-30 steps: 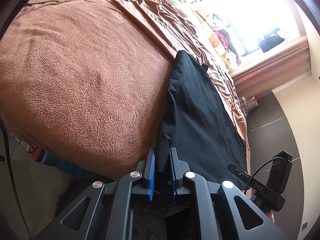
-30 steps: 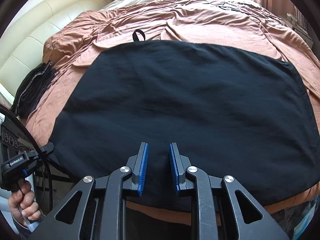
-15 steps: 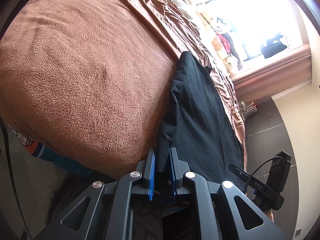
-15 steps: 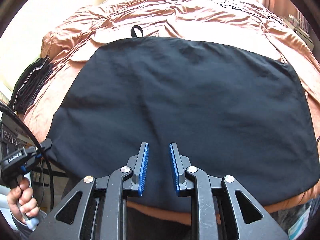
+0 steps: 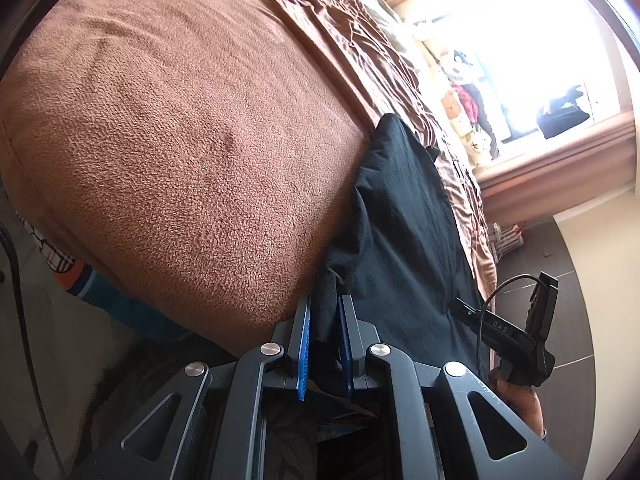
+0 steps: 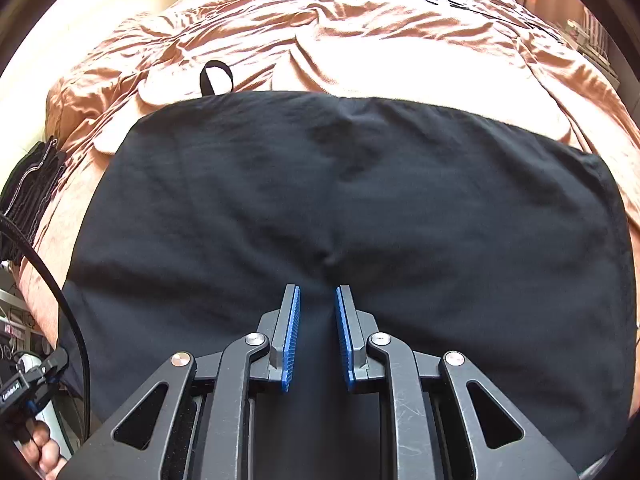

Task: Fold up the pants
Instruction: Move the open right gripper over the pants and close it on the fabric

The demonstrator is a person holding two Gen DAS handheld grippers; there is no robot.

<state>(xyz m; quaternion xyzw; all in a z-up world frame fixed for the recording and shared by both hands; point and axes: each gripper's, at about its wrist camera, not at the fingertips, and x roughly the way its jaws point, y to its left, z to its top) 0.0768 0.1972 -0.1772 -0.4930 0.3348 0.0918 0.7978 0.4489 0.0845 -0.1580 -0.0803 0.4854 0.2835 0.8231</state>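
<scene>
The black pants (image 6: 340, 200) lie spread flat across the brown bed; in the left wrist view they (image 5: 404, 216) run along the bed's right side. My left gripper (image 5: 323, 308) is shut on the near edge of the pants, a fold of black cloth pinched between its blue pads. My right gripper (image 6: 317, 300) sits over the pants' near edge with cloth between its jaws, which stand a little apart; a small pucker in the fabric sits just ahead of its tips. The right gripper also shows in the left wrist view (image 5: 516, 340).
A brown fleece blanket (image 5: 180, 140) covers the bed, with crumpled brown sheets (image 6: 360, 32) beyond the pants. A dark folded garment (image 6: 32, 184) lies at the bed's left edge. A black loop (image 6: 216, 76) lies behind the pants. A bright window and stuffed toys (image 5: 464, 112) lie far off.
My right gripper moved forward and down onto the pants, so the cloth now lies between its jaws with a pucker ahead. My left gripper kept its hold and shifted slightly.
</scene>
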